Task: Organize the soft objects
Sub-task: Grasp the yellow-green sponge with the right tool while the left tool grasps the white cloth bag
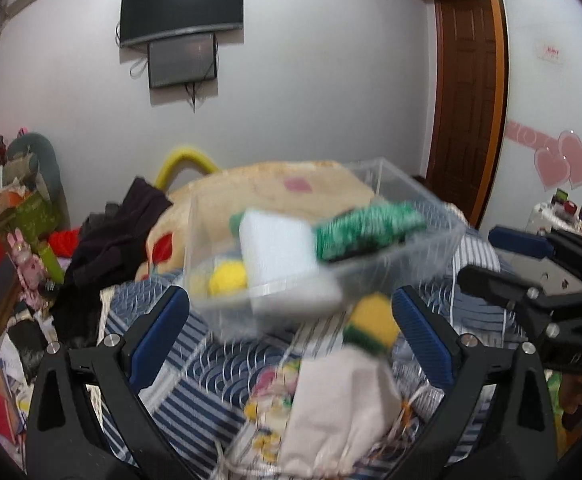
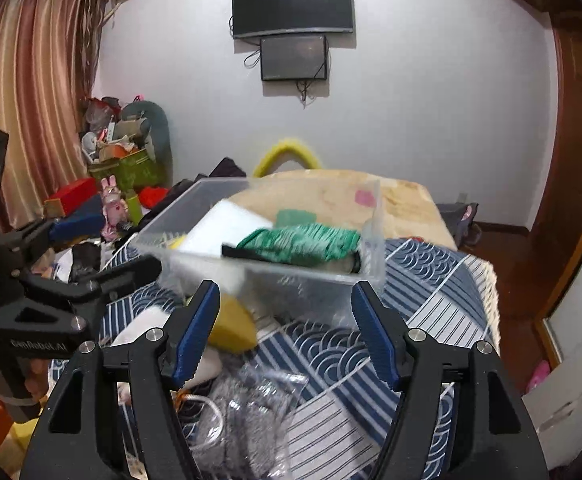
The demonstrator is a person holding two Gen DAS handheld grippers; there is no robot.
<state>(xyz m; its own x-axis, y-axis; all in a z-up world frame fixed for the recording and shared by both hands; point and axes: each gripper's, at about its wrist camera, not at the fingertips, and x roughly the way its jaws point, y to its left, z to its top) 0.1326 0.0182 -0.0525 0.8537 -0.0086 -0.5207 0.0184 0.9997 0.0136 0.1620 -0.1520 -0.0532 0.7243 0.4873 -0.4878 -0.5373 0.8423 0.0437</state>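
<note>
A clear plastic box point(image 1: 431, 236) sits on the blue patterned bed cover; it also shows in the right wrist view point(image 2: 371, 240). It holds a white sponge point(image 1: 279, 252), a green scrubber point(image 1: 367, 228) and a yellow ball point(image 1: 227, 276). In front lie a yellow-green sponge point(image 1: 373, 322) and a cream cloth pouch point(image 1: 343, 408). My left gripper point(image 1: 291, 336) is open and empty, just short of the box. My right gripper point(image 2: 285, 332) is open and empty, near the box front, above a grey fuzzy item in plastic point(image 2: 247, 420) and the yellow sponge point(image 2: 235, 324).
A beige blanket point(image 1: 291, 184) and dark clothes point(image 1: 123, 228) lie behind the box. Clutter of boxes and toys point(image 2: 119, 168) fills the left side. A wooden door point(image 1: 467, 92) stands at the right; two screens point(image 2: 291, 24) hang on the wall.
</note>
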